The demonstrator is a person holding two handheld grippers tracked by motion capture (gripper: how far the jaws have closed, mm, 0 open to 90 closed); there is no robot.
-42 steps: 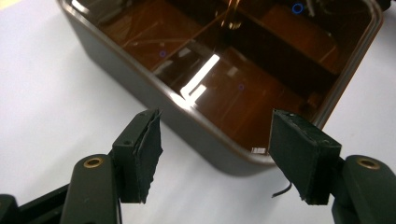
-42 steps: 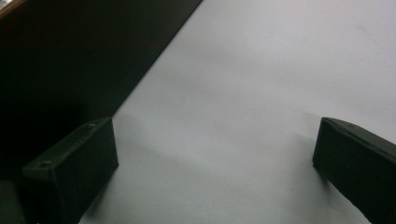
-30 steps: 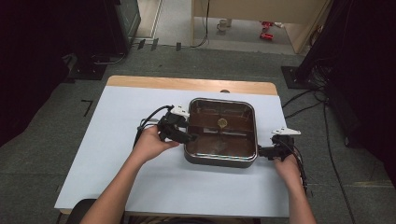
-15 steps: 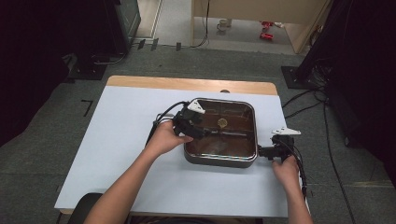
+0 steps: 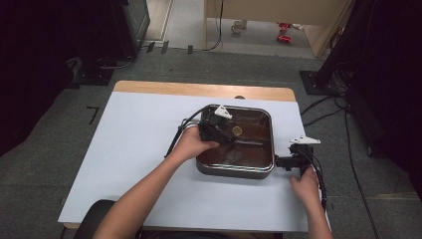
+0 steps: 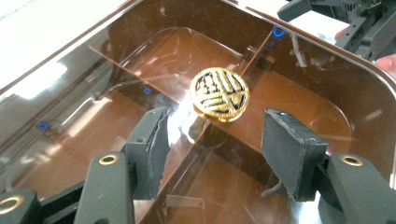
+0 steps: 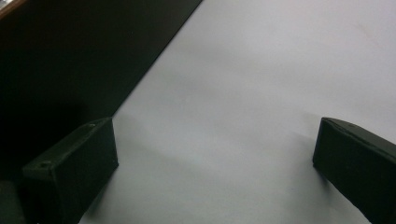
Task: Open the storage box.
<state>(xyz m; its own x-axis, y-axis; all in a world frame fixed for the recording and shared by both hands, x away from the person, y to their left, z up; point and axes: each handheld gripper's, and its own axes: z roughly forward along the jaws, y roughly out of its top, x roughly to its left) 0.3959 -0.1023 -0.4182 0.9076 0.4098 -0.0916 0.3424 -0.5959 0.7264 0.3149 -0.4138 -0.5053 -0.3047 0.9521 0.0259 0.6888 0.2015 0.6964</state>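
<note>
The left gripper (image 5: 223, 133) hangs over the brown lid (image 5: 256, 154), its jaws closing around the gold knob (image 6: 219, 94) without touching it. The right gripper (image 5: 281, 161), jaws wide apart and empty, rests on the table (image 5: 124, 144) just right of the lid.

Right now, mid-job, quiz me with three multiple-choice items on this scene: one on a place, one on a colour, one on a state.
1. Where is the left hand-held gripper?
A. Over the lid, by its knob
B. On the floor
C. Beside the pan's right wall

2. What colour is the knob?
A. Red
B. Gold and black
C. Blue

3. How do the right hand-held gripper's jaws stand?
A. Shut on the knob
B. Shut on a cable
C. Open, over bare table

Answers:
1 A, its jaws sit over the glass lid with the knob just ahead.
2 B, a gold disc with black pattern.
3 C, the pads stand apart with the table between them.
</note>
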